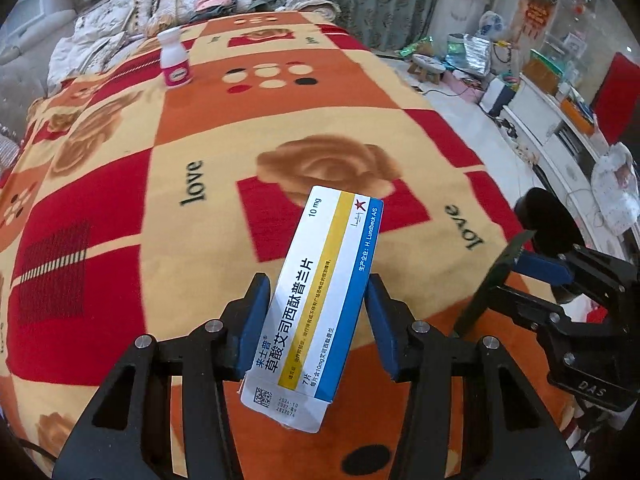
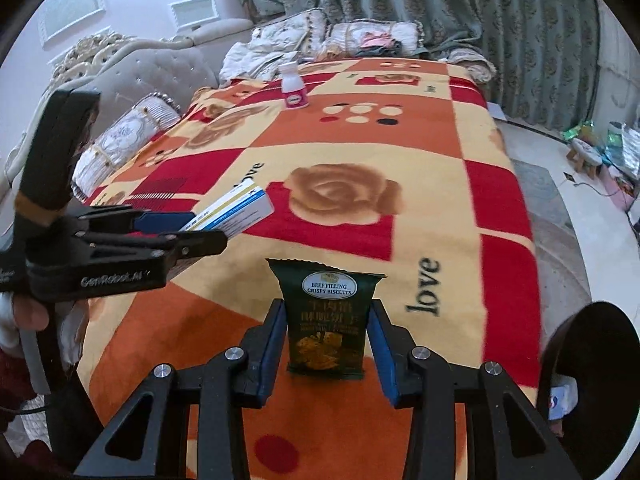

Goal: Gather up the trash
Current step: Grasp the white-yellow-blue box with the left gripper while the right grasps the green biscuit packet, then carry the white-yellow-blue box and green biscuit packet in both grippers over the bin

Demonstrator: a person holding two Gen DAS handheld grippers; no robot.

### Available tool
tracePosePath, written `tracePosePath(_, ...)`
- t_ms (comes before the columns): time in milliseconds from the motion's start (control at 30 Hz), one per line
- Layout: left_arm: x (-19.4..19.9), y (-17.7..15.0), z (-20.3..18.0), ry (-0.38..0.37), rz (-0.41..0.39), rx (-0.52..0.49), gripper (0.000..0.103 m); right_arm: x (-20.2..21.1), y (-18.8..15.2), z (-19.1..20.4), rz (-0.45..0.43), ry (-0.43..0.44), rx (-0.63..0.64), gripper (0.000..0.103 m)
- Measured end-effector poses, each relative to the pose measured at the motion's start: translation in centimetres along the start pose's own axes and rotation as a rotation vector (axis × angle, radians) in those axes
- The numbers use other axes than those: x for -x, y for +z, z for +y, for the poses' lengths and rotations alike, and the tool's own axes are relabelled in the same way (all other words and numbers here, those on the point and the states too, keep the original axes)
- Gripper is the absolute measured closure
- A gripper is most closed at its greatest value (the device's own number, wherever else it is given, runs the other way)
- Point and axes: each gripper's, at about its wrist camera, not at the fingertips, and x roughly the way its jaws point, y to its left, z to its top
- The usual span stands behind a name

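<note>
My left gripper is shut on a white medicine box with yellow and blue stripes, held above the bed's patterned blanket. The box also shows in the right wrist view, with the left gripper at the left. My right gripper is shut on a dark green biscuit packet, held upright over the blanket. The right gripper and the packet's edge show at the right of the left wrist view. A pink and white bottle stands on the far part of the bed.
Pillows and bedding lie at the bed's far end, a grey padded headboard on the left. Curtains hang behind. A black round bin rim is at lower right. The floor on the right holds a stool, bags and a white cabinet.
</note>
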Motion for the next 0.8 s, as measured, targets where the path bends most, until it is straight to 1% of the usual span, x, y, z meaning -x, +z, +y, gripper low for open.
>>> tracePosePath(100, -0.4, 0.0, -0.8, -0.011, 0.009, -0.001, 0.056, 0.2, -0.3, -0.7, 0.007, -0.008, -0.005, 0.064)
tracePosePath(300, -0.7, -0.3, -1.2, -0.007, 0.022, 0.002, 0.056, -0.2, -0.3, -1.2, 0.007, 0.011, -0.019, 0.064)
tracePosePath(433, -0.7, -0.6, -0.5, 0.004, 0.025, 0.023, 0.056, -1.8, 0.0, -1.3, 0.019, 0.032, -0.039, 0.064)
tracePosePath(533, -0.7, -0.8, 0.2, 0.011, 0.028, 0.040, 0.056, -3.2, 0.1, -1.2, 0.048, 0.037, -0.046, 0.064)
tracePosePath(633, -0.8, -0.9, 0.7, 0.014, 0.028, 0.047, 0.056, -4.4, -0.1, -0.6, 0.084, 0.015, -0.034, 0.062)
tracePosePath(667, -0.9, -1.0, 0.8, 0.013, 0.028, 0.050, 0.056, -4.7, -0.4, -0.3, 0.100, -0.001, -0.021, 0.057)
tracePosePath(700, -0.9, -1.0, 0.9, 0.012, 0.030, 0.052, 0.056, -4.9, -0.6, -0.1, 0.107, -0.010, -0.011, 0.055)
tracePosePath(800, -1.1, -1.2, 0.8, 0.009, 0.030, 0.053, 0.056, -4.9, -1.3, 0.0, 0.111, -0.033, 0.011, 0.055)
